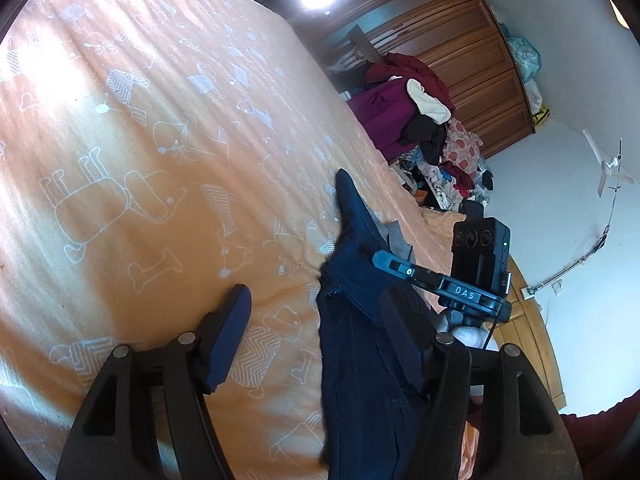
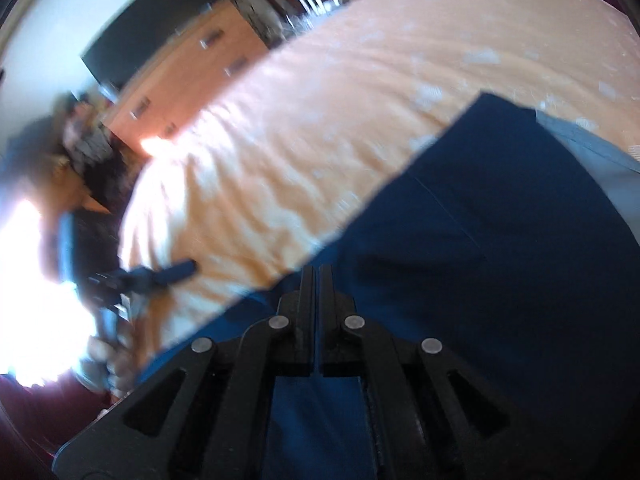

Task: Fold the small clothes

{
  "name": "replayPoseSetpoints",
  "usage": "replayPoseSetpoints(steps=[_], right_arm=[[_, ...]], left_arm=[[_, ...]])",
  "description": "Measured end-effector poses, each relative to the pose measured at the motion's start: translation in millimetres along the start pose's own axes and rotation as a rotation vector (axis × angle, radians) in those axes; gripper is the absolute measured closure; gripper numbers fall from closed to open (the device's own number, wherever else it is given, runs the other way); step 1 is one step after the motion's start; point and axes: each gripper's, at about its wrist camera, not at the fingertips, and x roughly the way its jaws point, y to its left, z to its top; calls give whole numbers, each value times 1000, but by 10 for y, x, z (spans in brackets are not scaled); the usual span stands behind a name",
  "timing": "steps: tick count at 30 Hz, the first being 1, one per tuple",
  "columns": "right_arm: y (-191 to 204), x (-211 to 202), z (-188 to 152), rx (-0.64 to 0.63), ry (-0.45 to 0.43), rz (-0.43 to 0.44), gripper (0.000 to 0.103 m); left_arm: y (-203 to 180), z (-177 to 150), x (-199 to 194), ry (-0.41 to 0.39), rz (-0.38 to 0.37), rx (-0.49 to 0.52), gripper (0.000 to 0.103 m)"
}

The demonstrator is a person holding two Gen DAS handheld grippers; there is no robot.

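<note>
A navy blue garment (image 1: 360, 344) lies on the orange bedsheet (image 1: 140, 160) with white animal prints, one corner lifted toward the far side. My left gripper (image 1: 316, 298) is open; its left finger (image 1: 230, 332) rests over bare sheet, and the cloth covers most of its right finger. My right gripper (image 1: 384, 260) comes in from the right and pinches the garment's raised edge. In the right wrist view my right gripper (image 2: 318, 276) is shut on the navy garment (image 2: 480, 260). A grey layer (image 2: 592, 148) shows at its far edge. The left gripper (image 2: 172, 274) appears blurred at the left.
A heap of clothes (image 1: 424, 120) sits beside the bed in front of a wooden wardrobe (image 1: 472, 52). An orange drawer unit (image 2: 192, 68) stands past the bed's other side. The bedsheet spreads wide to the left of the garment.
</note>
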Motion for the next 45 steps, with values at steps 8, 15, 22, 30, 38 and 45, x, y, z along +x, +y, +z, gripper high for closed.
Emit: replayPoseSetpoints(steps=[8,15,22,30,38,45], right_arm=[[-701,274,692,136,-33,-14,103],[-978,-115,947,175,-160,-61,103],[-1043,86,878,185,-18,-176,98],[-378,254,732,86,-6,-88,92],[-313,252,787,47,-83,-106,90],[-813,594,1123,176,-13,-253,83]], left_arm=[[-64,-28,15,2,11,24,30],[-114,-46,52,7,12,41,27],[-98,-30,78,17,20,45,25],[-171,-38,107,32,52,75,19],[-184,-49,104,33,48,86,18],[-152,-45,100,39,36,87,15]])
